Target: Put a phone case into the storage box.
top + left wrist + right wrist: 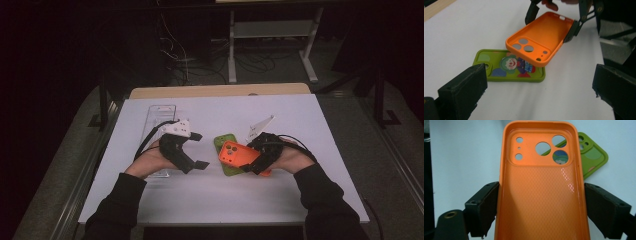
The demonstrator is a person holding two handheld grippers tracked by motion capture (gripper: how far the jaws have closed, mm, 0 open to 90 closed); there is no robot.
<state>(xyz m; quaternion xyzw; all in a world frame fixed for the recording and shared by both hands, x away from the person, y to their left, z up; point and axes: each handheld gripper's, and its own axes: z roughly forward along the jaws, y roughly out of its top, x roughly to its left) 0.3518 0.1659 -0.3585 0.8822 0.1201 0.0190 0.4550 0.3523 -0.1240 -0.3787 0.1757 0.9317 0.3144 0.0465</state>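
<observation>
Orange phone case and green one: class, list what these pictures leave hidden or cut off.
- Orange case: its near end is cut by the bottom edge of the right gripper view.
- Green case: part of its clown picture hides under the orange case, left gripper view.
- Clear tray: its near end sits behind the left gripper, high view.

Left gripper (199, 150): black body with two blocky black jaws, a pale grey three-cornered plate on top and a black cable looping behind. Right gripper (252, 157): the same black build, with a white three-cornered plate and a coiled black cable. In its own view a brass-coloured screw insert shows at lower left. Both forearms wear dark long sleeves (117, 205).
</observation>
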